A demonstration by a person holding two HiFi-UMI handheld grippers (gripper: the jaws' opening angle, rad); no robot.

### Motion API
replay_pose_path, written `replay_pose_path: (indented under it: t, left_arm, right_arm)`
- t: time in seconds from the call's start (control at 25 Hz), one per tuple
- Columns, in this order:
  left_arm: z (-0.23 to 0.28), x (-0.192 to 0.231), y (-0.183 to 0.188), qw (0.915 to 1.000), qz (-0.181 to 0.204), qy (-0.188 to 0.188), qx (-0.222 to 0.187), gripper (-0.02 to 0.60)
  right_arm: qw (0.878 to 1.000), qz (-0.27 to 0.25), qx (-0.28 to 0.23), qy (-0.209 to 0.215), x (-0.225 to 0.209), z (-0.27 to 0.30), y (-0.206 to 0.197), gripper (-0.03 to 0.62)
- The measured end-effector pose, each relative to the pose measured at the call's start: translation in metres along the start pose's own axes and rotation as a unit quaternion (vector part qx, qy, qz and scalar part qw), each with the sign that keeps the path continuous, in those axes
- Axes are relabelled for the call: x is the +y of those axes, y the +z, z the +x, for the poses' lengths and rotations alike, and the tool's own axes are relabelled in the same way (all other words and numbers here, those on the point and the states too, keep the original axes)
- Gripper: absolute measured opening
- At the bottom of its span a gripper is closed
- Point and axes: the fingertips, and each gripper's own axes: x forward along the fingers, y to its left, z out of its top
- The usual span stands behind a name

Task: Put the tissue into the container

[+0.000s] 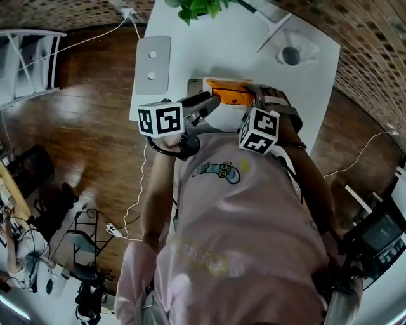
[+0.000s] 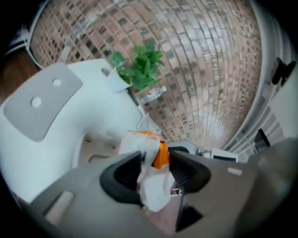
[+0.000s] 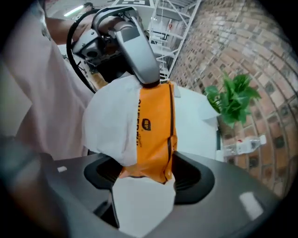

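Observation:
An orange tissue pack (image 3: 154, 132) stands upright between the jaws of my right gripper (image 3: 149, 174), which is shut on its lower end. A white tissue (image 3: 111, 123) spreads out of the pack's top, and my left gripper (image 3: 150, 82) pinches it there. In the left gripper view my left gripper (image 2: 156, 174) is shut on the white tissue (image 2: 153, 188), with the orange pack (image 2: 161, 155) just beyond. From the head view both grippers meet at the pack (image 1: 231, 95) over the table's near edge. A pale shallow container (image 2: 98, 148) lies on the table behind the pack.
The white table (image 1: 241, 44) carries a grey board with two holes (image 1: 153, 63), a green plant (image 1: 200, 7) at the far edge and a clear bottle (image 1: 295, 54) at the right. Brick wall lies beyond. Wood floor and cables run at the left.

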Motion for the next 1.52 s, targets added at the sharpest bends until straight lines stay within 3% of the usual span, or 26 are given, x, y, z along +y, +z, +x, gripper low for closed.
replay_pose_path:
  t: [0.12, 0.2, 0.28, 0.36, 0.48, 0.6, 0.68, 0.8, 0.88, 0.92, 1.0, 1.08, 1.16, 1.2, 1.28, 1.36, 1.4, 1.44, 1.52]
  left_arm:
    - [0.012, 0.042, -0.010, 0.9980, -0.062, 0.005, 0.009, 0.191]
    - [0.013, 0.062, -0.010, 0.9969, -0.075, 0.024, 0.006, 0.193]
    - [0.016, 0.074, -0.008, 0.9970, -0.071, 0.030, 0.000, 0.244]
    - [0.016, 0.071, -0.006, 0.9984, -0.054, 0.012, -0.007, 0.280]
    - [0.002, 0.053, 0.003, 0.9994, 0.004, -0.005, -0.035, 0.413]
    - [-0.028, 0.039, 0.017, 0.9951, 0.023, -0.022, -0.094, 0.444]
    - [-0.048, 0.031, 0.023, 0.9911, 0.014, -0.037, -0.127, 0.443]
    - [-0.086, 0.018, 0.035, 0.9803, 0.014, -0.068, -0.185, 0.407]
    - [-0.123, -0.003, 0.055, 0.9642, 0.027, -0.097, -0.246, 0.383]
    - [-0.145, -0.021, 0.068, 0.9515, 0.038, -0.118, -0.282, 0.376]
    - [-0.193, -0.070, 0.091, 0.9150, 0.081, -0.183, -0.350, 0.354]
    - [-0.238, -0.115, 0.106, 0.8665, 0.116, -0.264, -0.407, 0.336]
    - [-0.268, -0.140, 0.115, 0.8231, 0.120, -0.330, -0.446, 0.332]
    - [-0.273, -0.147, 0.118, 0.8099, 0.117, -0.349, -0.457, 0.317]
    - [-0.271, -0.155, 0.118, 0.7999, 0.112, -0.364, -0.464, 0.311]
    - [-0.261, -0.157, 0.116, 0.8001, 0.109, -0.367, -0.462, 0.311]
    - [-0.255, -0.156, 0.115, 0.8014, 0.106, -0.368, -0.460, 0.311]
    - [-0.249, -0.154, 0.114, 0.8032, 0.103, -0.368, -0.457, 0.311]
    - [-0.239, -0.151, 0.114, 0.8078, 0.099, -0.364, -0.453, 0.311]
  right_arm:
    - [0.999, 0.013, 0.008, 0.041, 0.014, 0.037, -0.004, 0.327]
    - [0.999, 0.011, 0.001, 0.050, 0.015, 0.050, 0.001, 0.327]
    - [0.998, 0.001, -0.009, 0.057, 0.013, 0.058, 0.009, 0.327]
    - [0.998, -0.007, -0.017, 0.067, 0.012, 0.062, 0.012, 0.333]
    - [0.997, 0.010, -0.038, 0.071, 0.007, 0.057, 0.010, 0.360]
    - [0.990, 0.076, -0.077, 0.093, 0.003, 0.044, 0.004, 0.408]
    - [0.974, 0.153, -0.114, 0.124, 0.004, 0.035, -0.006, 0.420]
    - [0.927, 0.288, -0.190, 0.146, -0.009, 0.014, -0.030, 0.420]
    - [0.879, 0.378, -0.258, 0.133, -0.035, -0.023, -0.045, 0.420]
    - [0.848, 0.422, -0.297, 0.118, -0.052, -0.049, -0.053, 0.420]
    - [0.776, 0.498, -0.380, 0.078, -0.090, -0.107, -0.072, 0.416]
    - [0.704, 0.549, -0.450, 0.035, -0.120, -0.155, -0.094, 0.407]
    - [0.648, 0.574, -0.500, 0.018, -0.134, -0.181, -0.107, 0.402]
    - [0.625, 0.579, -0.523, 0.024, -0.136, -0.187, -0.109, 0.400]
    - [0.583, 0.585, -0.562, 0.049, -0.134, -0.193, -0.102, 0.394]
    - [0.550, 0.587, -0.589, 0.075, -0.131, -0.192, -0.091, 0.390]
    - [0.543, 0.587, -0.594, 0.083, -0.129, -0.187, -0.085, 0.390]
    - [0.545, 0.586, -0.593, 0.087, -0.128, -0.179, -0.080, 0.390]
    - [0.571, 0.584, -0.571, 0.084, -0.124, -0.159, -0.070, 0.390]
